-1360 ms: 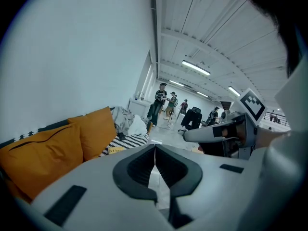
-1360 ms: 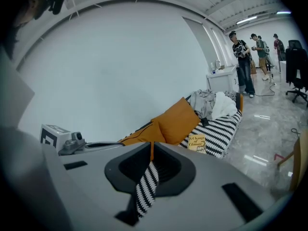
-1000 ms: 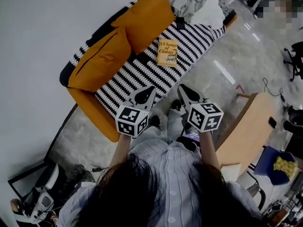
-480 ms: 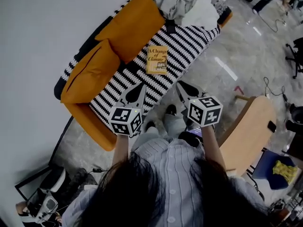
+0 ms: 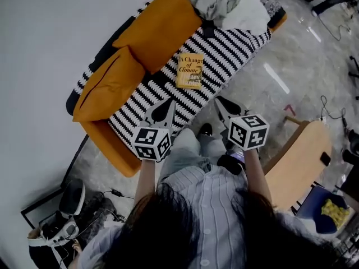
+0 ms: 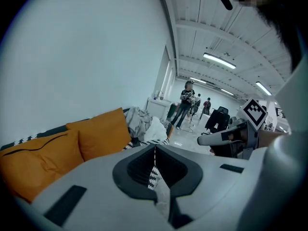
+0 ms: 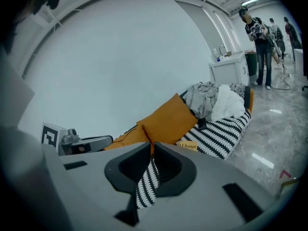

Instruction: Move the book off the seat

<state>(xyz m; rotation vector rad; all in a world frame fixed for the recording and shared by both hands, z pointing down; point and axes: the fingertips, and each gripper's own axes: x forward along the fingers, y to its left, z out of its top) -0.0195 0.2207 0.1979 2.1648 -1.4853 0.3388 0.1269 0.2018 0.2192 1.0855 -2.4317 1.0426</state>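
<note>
Left gripper (image 5: 171, 102), right gripper (image 5: 218, 99) closer to book (image 5: 190, 70), fingers (image 5: 161, 112) closed together, holding nothing

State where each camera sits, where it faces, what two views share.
Head view: person's head, steeply down at sofa; hair, shirt, both grippers show.
Left gripper view: on left gripper, along shut jaws toward orange cushions; right gripper shows.
Right gripper view: on right gripper, along shut jaws toward book.
Shared: book, in head and right gripper views.
</note>
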